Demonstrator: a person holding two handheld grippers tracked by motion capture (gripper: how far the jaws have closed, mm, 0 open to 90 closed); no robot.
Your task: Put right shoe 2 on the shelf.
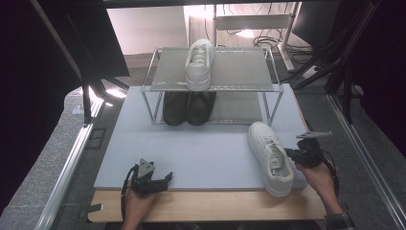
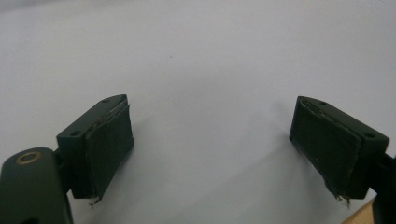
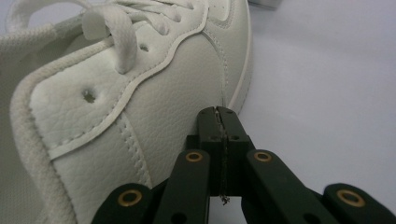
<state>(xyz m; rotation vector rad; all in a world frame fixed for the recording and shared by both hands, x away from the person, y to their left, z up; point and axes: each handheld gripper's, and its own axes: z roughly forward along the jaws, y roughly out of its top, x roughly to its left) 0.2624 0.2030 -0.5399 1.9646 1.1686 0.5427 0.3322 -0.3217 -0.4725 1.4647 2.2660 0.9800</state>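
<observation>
Right gripper (image 1: pixel 290 153): jaws pressed together, empty, tips against the white sneaker's (image 1: pixel 270 157) side.
White sneaker: on the grey mat (image 1: pixel 201 153), front right.
Left gripper (image 1: pixel 166 178): jaws spread, empty, over the mat.

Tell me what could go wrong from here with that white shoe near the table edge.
The right tool is shut and pressed against the side of the white sneaker rather than gripping it, so a lift would likely fail. The sneaker's heel sits by the near edge of the grey mat; a push could slide it off. The left tool rests open at the mat's front, too far away to steady the shoe.
</observation>
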